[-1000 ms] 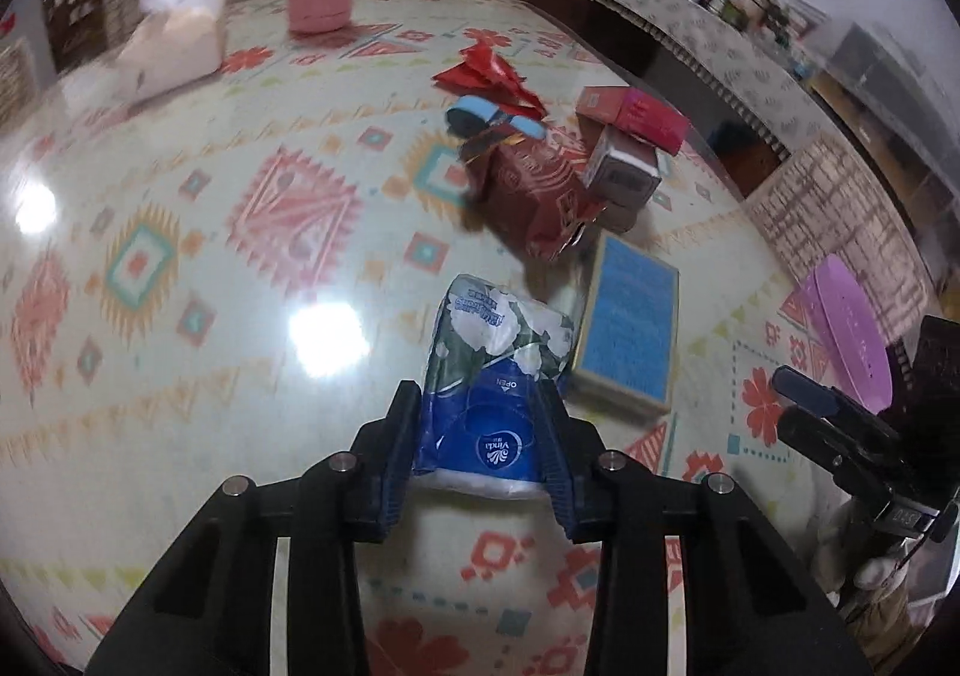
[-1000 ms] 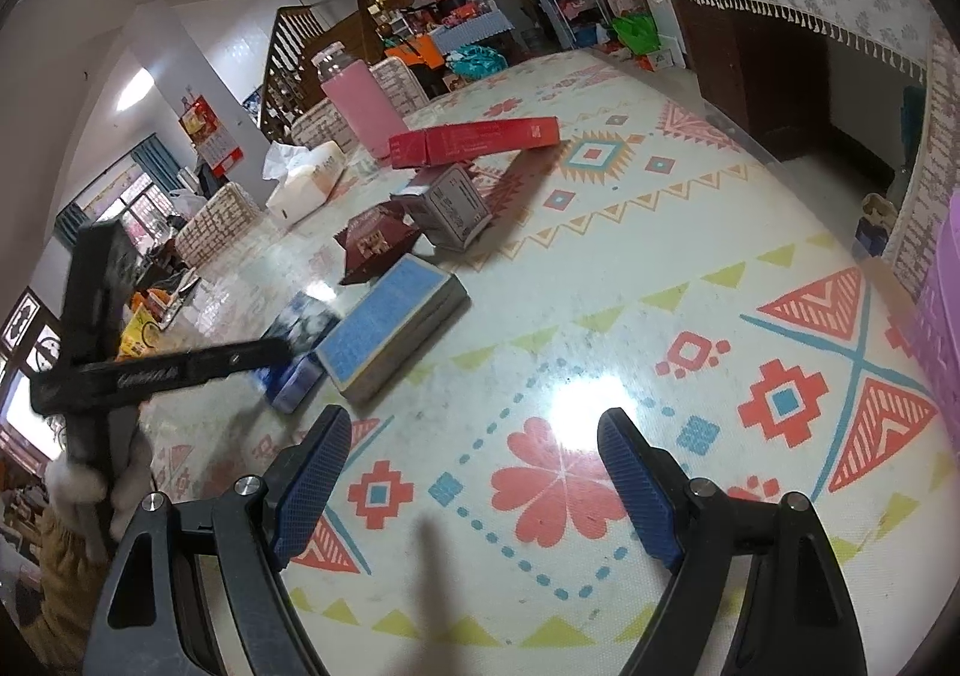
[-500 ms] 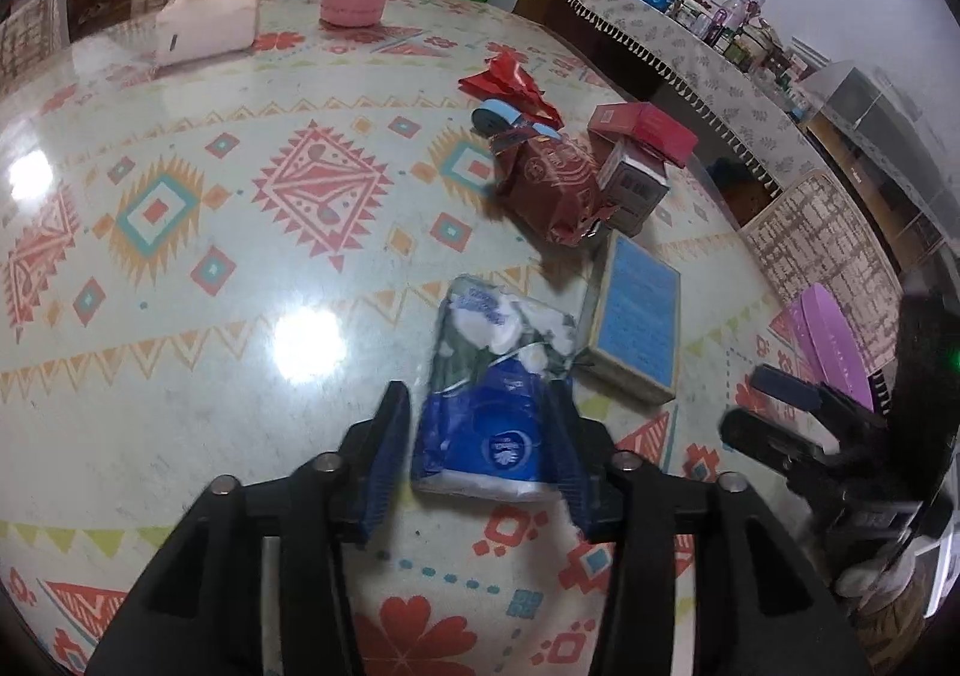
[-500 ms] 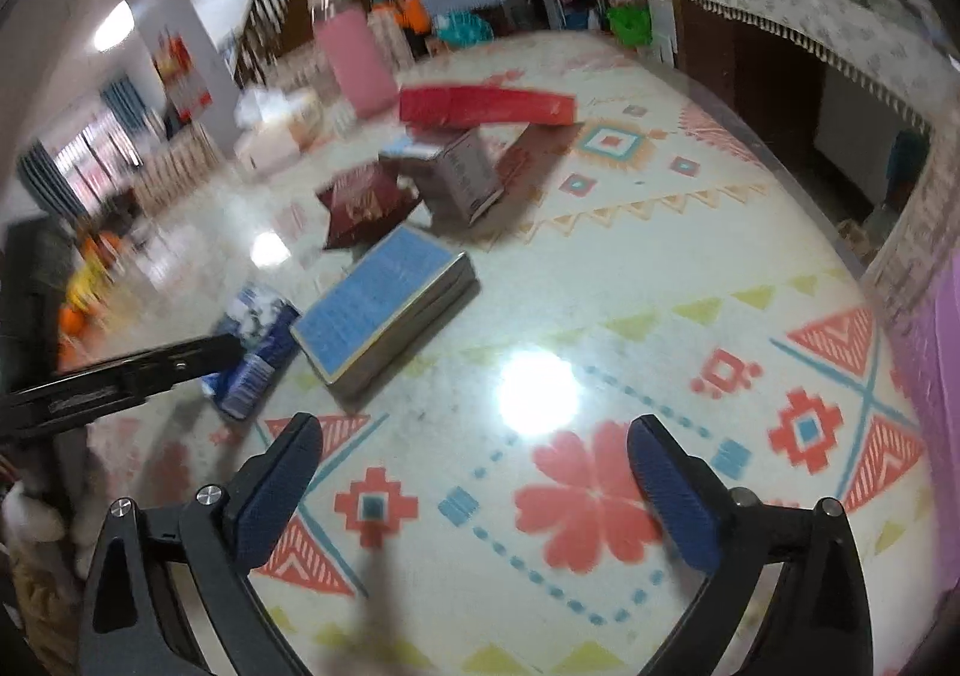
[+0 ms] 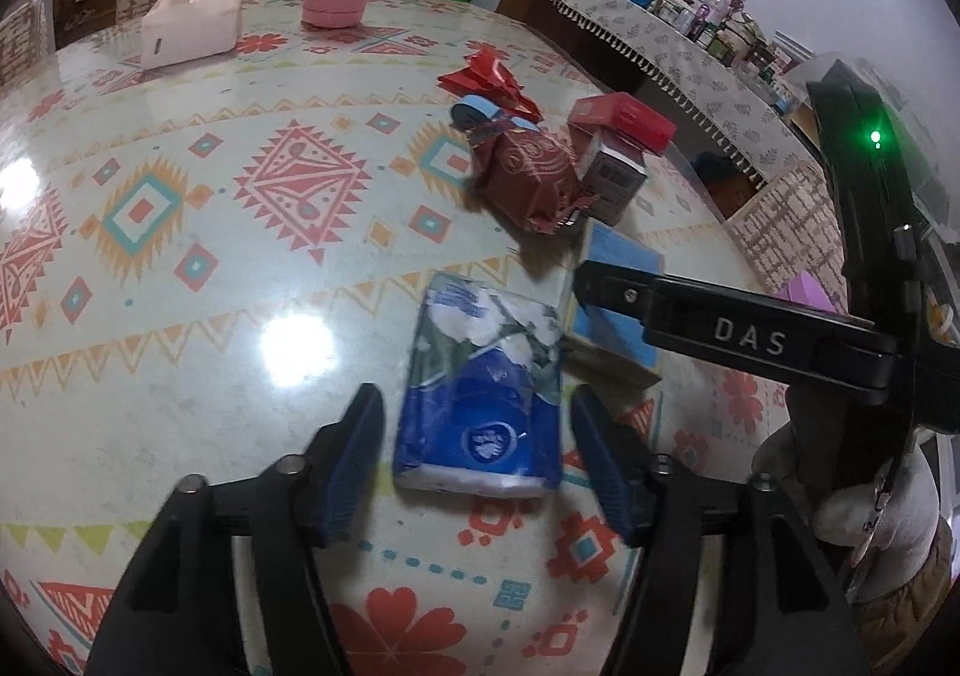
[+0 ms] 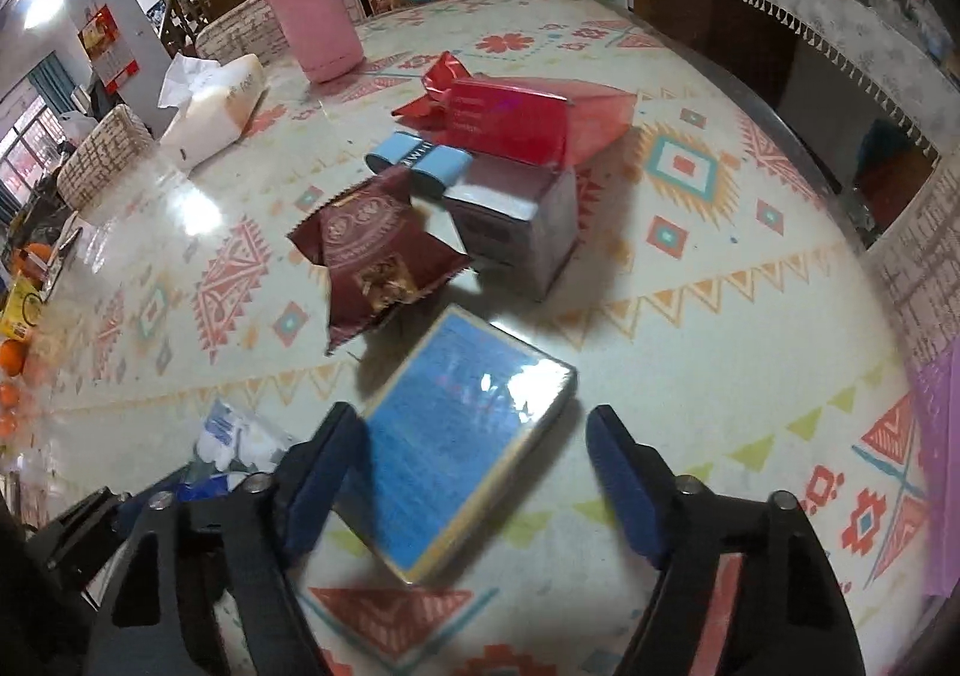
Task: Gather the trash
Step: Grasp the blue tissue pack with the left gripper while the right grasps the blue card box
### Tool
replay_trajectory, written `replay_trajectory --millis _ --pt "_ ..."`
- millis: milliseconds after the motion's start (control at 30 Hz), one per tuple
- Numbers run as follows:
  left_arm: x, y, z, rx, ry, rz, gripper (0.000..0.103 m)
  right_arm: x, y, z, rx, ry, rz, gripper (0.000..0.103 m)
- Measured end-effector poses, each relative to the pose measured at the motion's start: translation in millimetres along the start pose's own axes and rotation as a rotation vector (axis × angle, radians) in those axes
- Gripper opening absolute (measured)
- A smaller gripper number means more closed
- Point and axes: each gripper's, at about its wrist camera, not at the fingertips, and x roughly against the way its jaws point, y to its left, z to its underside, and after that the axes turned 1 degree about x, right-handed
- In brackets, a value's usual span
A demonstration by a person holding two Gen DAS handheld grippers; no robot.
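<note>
A blue and white tissue pack (image 5: pixel 483 394) lies on the patterned table between the fingers of my left gripper (image 5: pixel 480 460), which is open with gaps on both sides. My right gripper (image 6: pixel 474 484) is open around the near end of a flat blue box (image 6: pixel 462 436). One right finger (image 5: pixel 720 325) crosses over the blue box (image 5: pixel 618 310) in the left wrist view. Behind lie a dark red snack bag (image 6: pixel 372 256), a maroon carton (image 6: pixel 516 220), a red box (image 6: pixel 510 120), a red wrapper (image 6: pixel 438 81) and a small light-blue case (image 6: pixel 420 162).
A pink bottle (image 6: pixel 309 15) and a white tissue box (image 6: pixel 210 105) stand at the far side of the table. A purple container (image 6: pixel 939 436) is at the right edge. Woven chairs and a sideboard (image 5: pixel 660 39) surround the table.
My left gripper has opened and let go of the tissue pack, which now lies on the table. My right gripper has moved left and forward over the blue box.
</note>
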Motion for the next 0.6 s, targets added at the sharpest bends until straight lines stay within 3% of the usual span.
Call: replay_trajectory --millis 167,233,267,300,367,467,600 --pt "-2.3 -10.3 3.6 -0.041 -0.008 -0.036 0.074 7.7 -3.4 6.7 0.025 -0.016 -0.023 0.055" --pt "-2.1 -10.8 4.1 -0.042 -0.012 -0.044 0.074 10.7 -11.0 8.5 0.009 -0.01 -0.02 0.053" --pt "-1.8 -10.8 4.3 -0.039 -0.015 -0.055 0.069 11.8 -15.0 8.8 0.001 -0.007 -0.017 0.053" --pt "-1.2 -10.7 4.8 -0.036 -0.02 -0.089 0.054 11.8 -15.0 8.8 0.001 -0.007 -0.017 0.053" --pt "-0.2 -8.6 4.2 -0.028 -0.021 -0.118 0.05 14.0 -19.5 8.4 -0.019 -0.003 -0.01 0.055" --pt "1.6 -1.7 2.2 0.003 -0.021 -0.125 0.05 14.8 -19.2 6.8 -0.05 0.007 -0.063 0.076" --pt "2.7 3.9 0.9 0.023 -0.023 -0.112 0.05 8.0 -9.4 5.7 -0.059 0.022 -0.076 0.079"
